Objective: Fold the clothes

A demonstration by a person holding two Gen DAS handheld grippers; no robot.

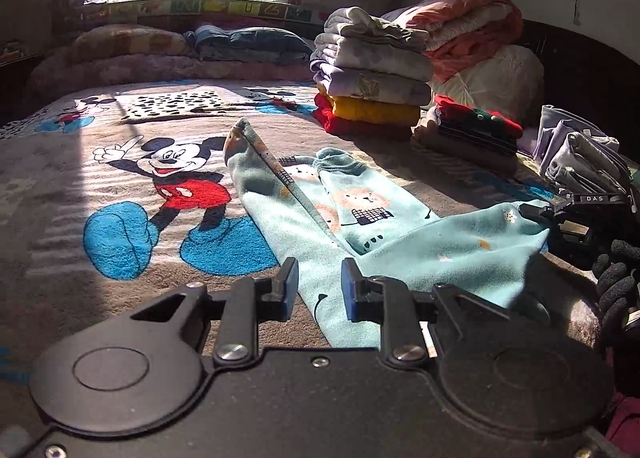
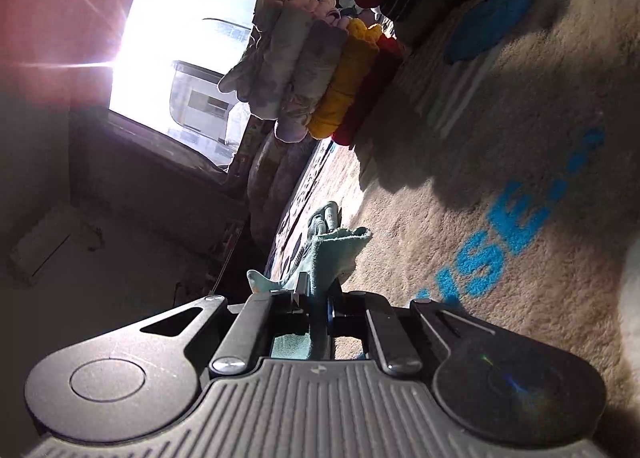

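Left gripper (image 1: 319, 284) open, the light-blue garment (image 1: 360, 218) lying between its fingers. Right gripper (image 2: 318, 300) clamped on the garment's edge. "DAS" readable on the right gripper; blanket (image 2: 500, 218) shows "USE".

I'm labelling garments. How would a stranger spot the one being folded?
On the Mickey Mouse blanket, before the folded stack, lies a pale teal fleece garment. Alone unfolded, it has animal prints; the right gripper pinches one corner.
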